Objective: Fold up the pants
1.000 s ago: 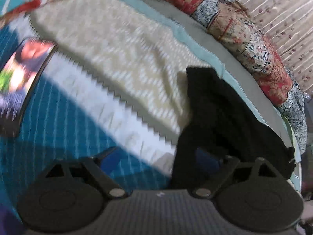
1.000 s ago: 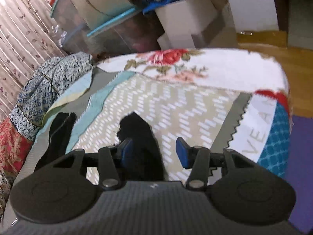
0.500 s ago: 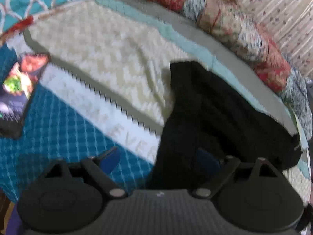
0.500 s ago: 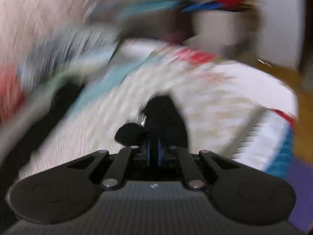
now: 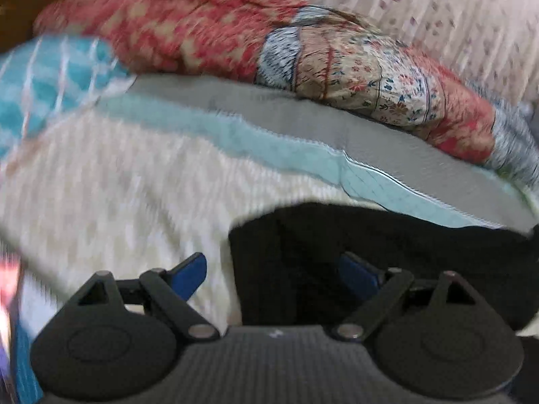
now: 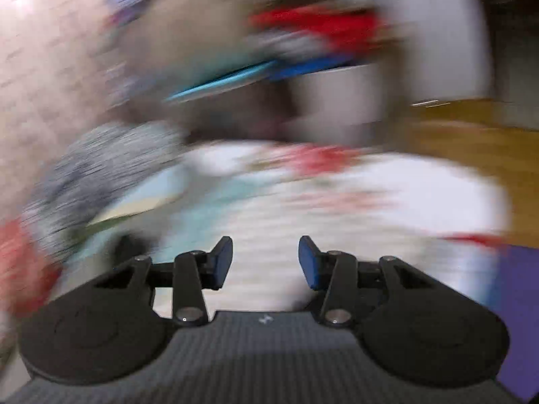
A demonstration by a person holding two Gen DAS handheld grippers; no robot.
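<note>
Pants (image 5: 421,256): black, bunched in a dark heap on the patchwork bedspread (image 5: 111,202), lying at the lower right of the left wrist view, just below the pale aqua and grey bands of the cover; one straight edge faces left.

Left gripper (image 5: 273,272): jaws spread wide; the blue left pad sits over cream fabric, the blue right pad (image 5: 357,272) over the black cloth, which partly lies between the jaws (whether either pad touches the fabric cannot be told).

Right gripper (image 6: 266,259): jaws opening, nothing between them; only blurred cream bedspread shows in the gap. This view is heavily smeared.

Floral quilt roll (image 5: 337,60): red, blue and beige, along the far edge of the bed.

Curtain (image 5: 438,10): pale, small leaf print, behind the roll
</note>
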